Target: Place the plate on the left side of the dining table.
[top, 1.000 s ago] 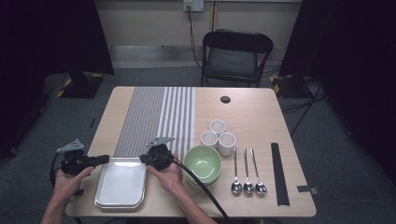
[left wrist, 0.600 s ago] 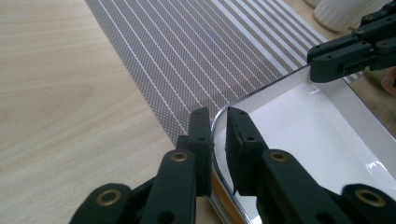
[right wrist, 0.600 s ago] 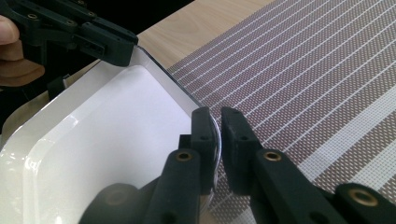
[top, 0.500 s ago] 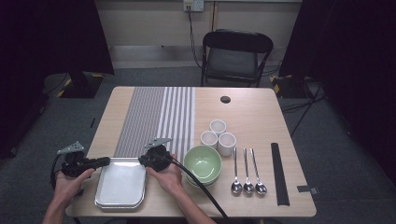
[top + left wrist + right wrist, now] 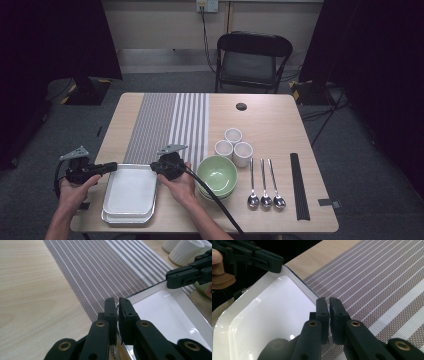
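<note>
A white rectangular tray (image 5: pixel 130 192) lies at the near left of the table, with a second rim showing under it. My left gripper (image 5: pixel 114 166) (image 5: pixel 117 301) is shut on the tray's (image 5: pixel 162 312) far left corner rim. My right gripper (image 5: pixel 152 167) (image 5: pixel 328 301) is shut on the far right corner of the tray (image 5: pixel 269 312), where its jaws have just closed further on the thin rim. Each gripper view shows the other gripper across the tray: the right gripper (image 5: pixel 172 280) and the left gripper (image 5: pixel 278 265).
A striped grey runner (image 5: pixel 170 125) runs up the table beyond the tray. Right of my right hand stand a green bowl (image 5: pixel 217 175) and three white cups (image 5: pixel 232 145). Three spoons (image 5: pixel 265 187) and a black strip (image 5: pixel 298 185) lie further right. A chair (image 5: pixel 252 55) stands behind the table.
The left gripper has edged slightly away from the person at the tray's corner. The right gripper and the tray sit where they were.
</note>
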Demonstrator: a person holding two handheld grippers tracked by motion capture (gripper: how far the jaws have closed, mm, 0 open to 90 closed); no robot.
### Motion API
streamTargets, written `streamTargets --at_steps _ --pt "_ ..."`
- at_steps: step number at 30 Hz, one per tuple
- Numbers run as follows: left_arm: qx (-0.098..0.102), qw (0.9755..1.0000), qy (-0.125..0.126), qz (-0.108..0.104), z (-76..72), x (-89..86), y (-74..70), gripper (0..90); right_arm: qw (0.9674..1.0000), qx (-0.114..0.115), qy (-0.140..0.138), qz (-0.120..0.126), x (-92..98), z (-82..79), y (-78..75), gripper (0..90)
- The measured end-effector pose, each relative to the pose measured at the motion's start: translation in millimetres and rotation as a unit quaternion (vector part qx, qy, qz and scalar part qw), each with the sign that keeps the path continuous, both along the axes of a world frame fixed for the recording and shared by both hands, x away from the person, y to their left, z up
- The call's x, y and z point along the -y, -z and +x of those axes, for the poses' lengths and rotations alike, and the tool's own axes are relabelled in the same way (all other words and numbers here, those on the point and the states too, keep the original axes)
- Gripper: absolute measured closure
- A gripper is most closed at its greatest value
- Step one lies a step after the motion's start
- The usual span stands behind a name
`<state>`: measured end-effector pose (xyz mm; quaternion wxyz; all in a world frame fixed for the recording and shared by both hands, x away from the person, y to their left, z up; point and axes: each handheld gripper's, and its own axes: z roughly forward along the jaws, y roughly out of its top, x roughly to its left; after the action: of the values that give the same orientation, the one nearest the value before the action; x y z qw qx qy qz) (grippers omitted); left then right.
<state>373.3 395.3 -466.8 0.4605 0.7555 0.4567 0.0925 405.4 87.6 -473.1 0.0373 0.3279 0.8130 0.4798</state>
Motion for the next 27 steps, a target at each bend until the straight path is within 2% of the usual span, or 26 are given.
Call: streamTargets --at_steps 5,7,12,15,23,27 --pt "-0.008 1.0 -0.005 -0.002 0.0 -1.6 4.2 86.2 1.0 -0.002 0.0 0.001 -0.6 1.0 2.0 86.6" --pt "-0.01 0.9999 -0.007 -0.011 -0.3 -3.3 5.8 86.2 1.0 -0.003 0.0 -0.001 -0.6 1.2 2.4 86.7" --pt "-0.006 1.0 -0.006 -0.004 0.6 -2.6 4.7 86.6 1.0 -0.002 0.001 -0.002 -0.8 1.7 2.4 86.5" --pt "-0.007 0.9999 -0.008 -0.009 1.0 -1.8 4.7 86.8 1.0 0.001 0.002 -0.006 -1.1 1.9 1.6 85.4" --pt "-0.002 0.9999 -0.009 -0.006 8.0 1.6 3.6 86.4 1.0 0.002 0.007 -0.005 -2.8 5.8 0.1 83.4" --pt "0.0 0.9999 -0.012 -0.01 6.6 0.3 4.0 86.3 0.9999 0.002 0.005 -0.009 -2.7 5.8 1.1 83.6"
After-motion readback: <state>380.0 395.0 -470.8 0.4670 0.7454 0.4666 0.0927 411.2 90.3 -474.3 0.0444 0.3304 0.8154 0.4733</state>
